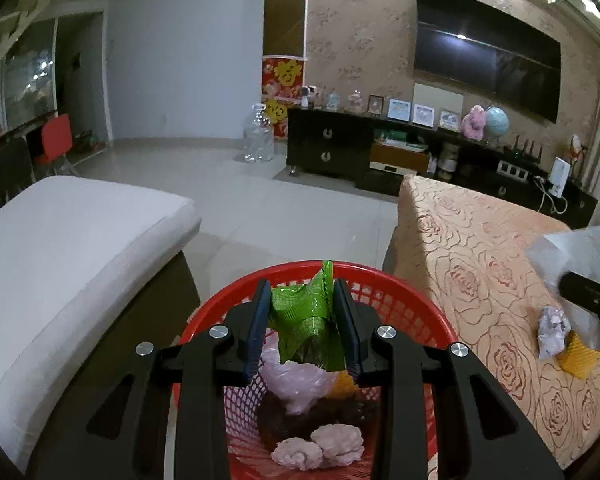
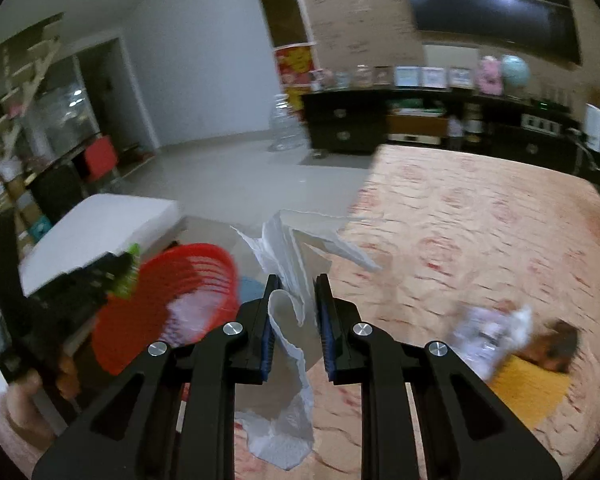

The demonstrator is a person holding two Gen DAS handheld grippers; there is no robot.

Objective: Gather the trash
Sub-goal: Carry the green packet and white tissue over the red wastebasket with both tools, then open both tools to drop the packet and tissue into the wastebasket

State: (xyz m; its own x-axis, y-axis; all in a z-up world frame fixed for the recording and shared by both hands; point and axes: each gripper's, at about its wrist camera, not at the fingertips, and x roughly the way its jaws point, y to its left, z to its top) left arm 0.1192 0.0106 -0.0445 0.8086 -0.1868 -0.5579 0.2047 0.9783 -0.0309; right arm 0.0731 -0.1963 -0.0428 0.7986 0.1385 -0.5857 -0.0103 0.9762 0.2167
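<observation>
Left gripper (image 1: 302, 294) is pinching a green plastic wrapper (image 1: 306, 322) directly over the red mesh basket (image 1: 400, 304), which is holding pink crumpled tissues (image 1: 318, 446). Right gripper (image 2: 296, 294) is clamping a white paper towel (image 2: 290, 264) above the rose-patterned tablecloth (image 2: 480, 232); 1 crumpled wrapper (image 2: 488, 332) is lying beside a yellow sheet (image 2: 532, 392).

Dim indoor light, fisheye-warped edges, right view motion-blurred

home living room | wall TV (image 1: 486, 50) | dark media cabinet (image 1: 328, 146) | sofa cushion (image 1: 72, 248)
</observation>
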